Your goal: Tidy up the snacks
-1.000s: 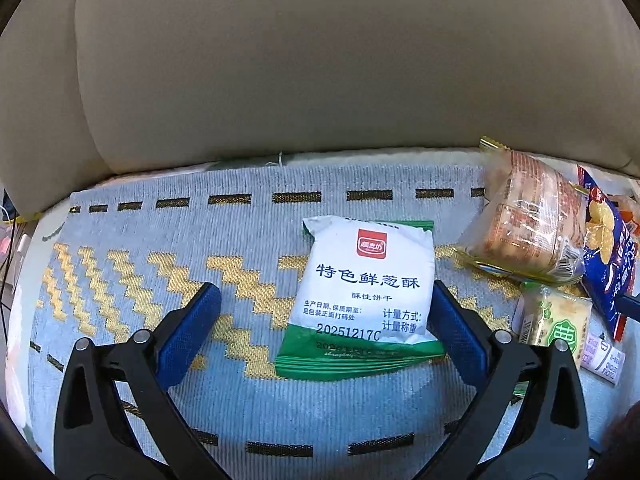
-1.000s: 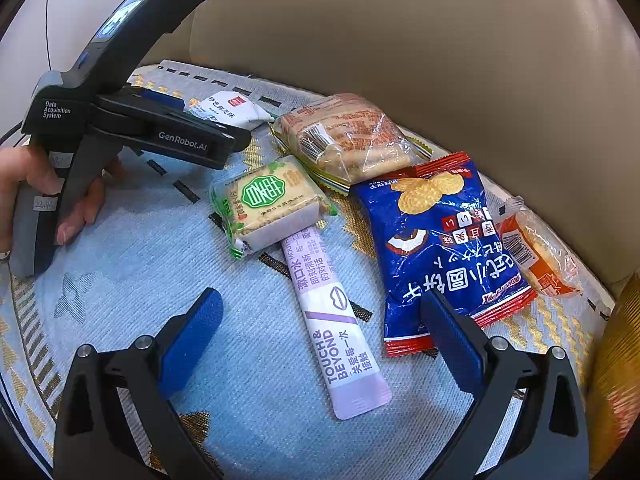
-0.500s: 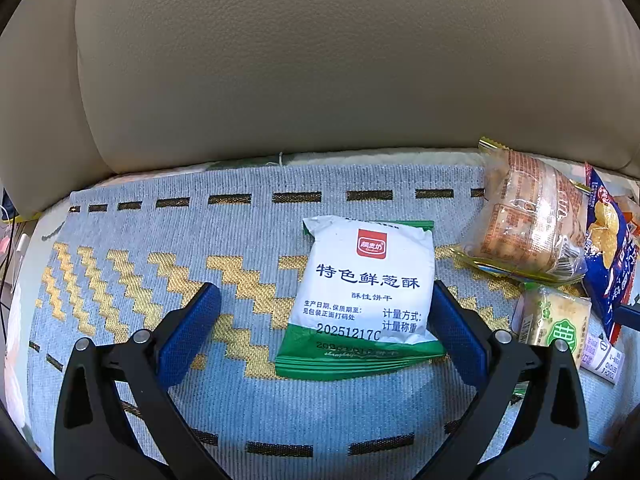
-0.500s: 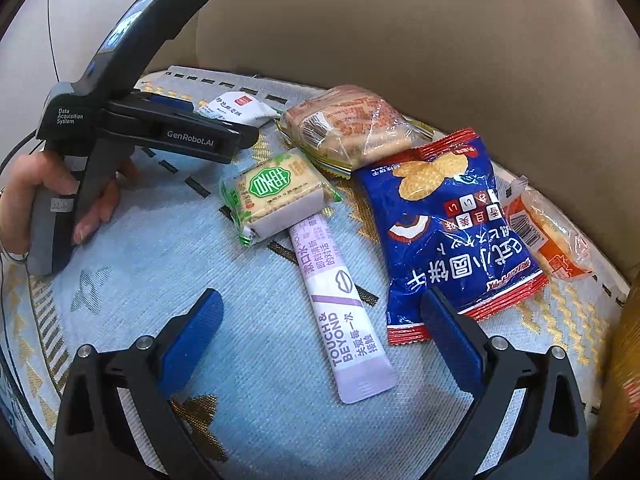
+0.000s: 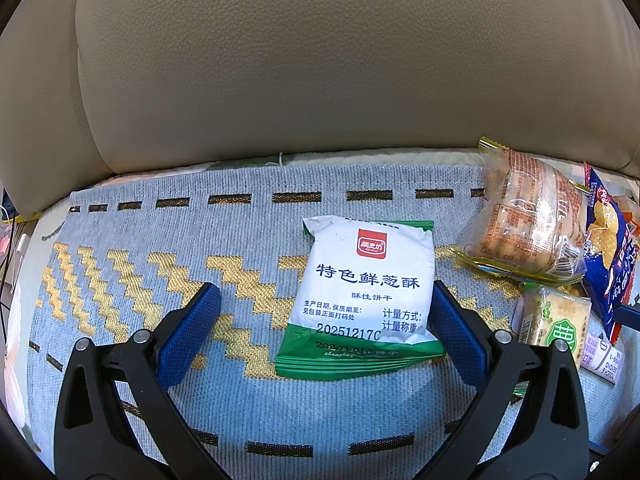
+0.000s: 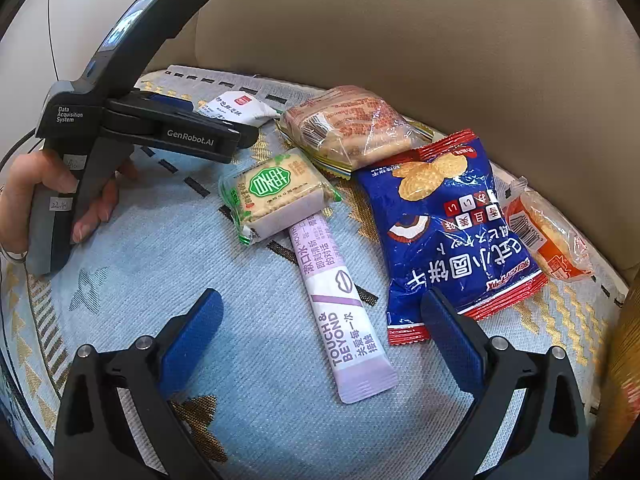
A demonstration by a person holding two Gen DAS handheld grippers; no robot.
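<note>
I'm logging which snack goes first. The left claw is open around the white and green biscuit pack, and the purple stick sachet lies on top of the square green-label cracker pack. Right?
Not quite. The right wrist view shows the square green-label cracker pack lying on the upper end of the purple stick sachet, not under it. The left claw is indeed open around the white and green biscuit pack.

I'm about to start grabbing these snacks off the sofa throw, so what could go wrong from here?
1. The left claw is open with the white-and-green biscuit packet off-centre, against its right finger; closing may push the packet aside or crush the biscuits.
2. The square cracker pack lies on the purple stick sachet's top end; pulling the sachet could drag the pack.
3. The open right claw has one finger at the blue bag's corner and might snag it.
</note>
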